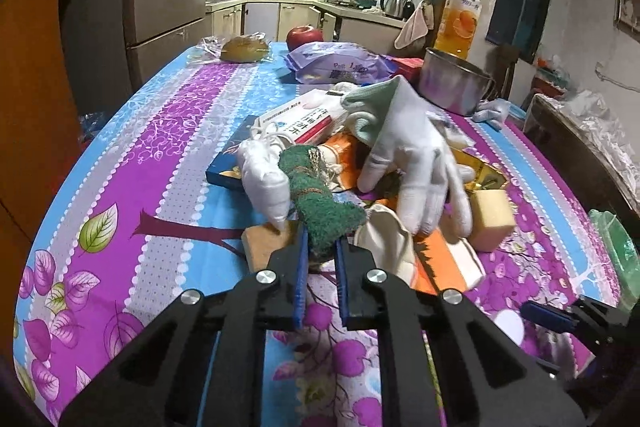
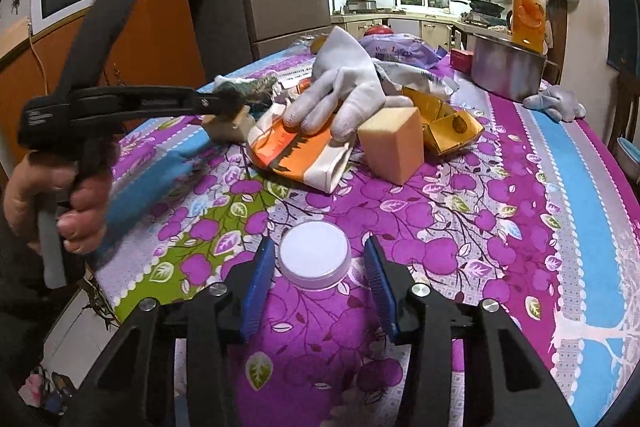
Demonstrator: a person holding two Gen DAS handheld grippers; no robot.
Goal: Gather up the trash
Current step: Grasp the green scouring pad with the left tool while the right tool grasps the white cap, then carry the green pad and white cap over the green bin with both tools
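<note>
Your left tool (image 1: 320, 247) clamped the green scouring pad (image 1: 320, 203) at the pile's near edge on the surface (image 1: 168, 155). Your right tool (image 2: 320, 259) stood apart around the white lid (image 2: 315, 254), not touching it.

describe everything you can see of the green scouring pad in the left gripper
The green scouring pad is a coarse, fibrous, dark green strip with fraying threads across its middle. It is bent and crumpled, with its near end pinched between the blue pads of the left gripper, which is shut on it. Its far end leans on the trash pile, beside a white cloth glove and above a tan sponge block.
</note>
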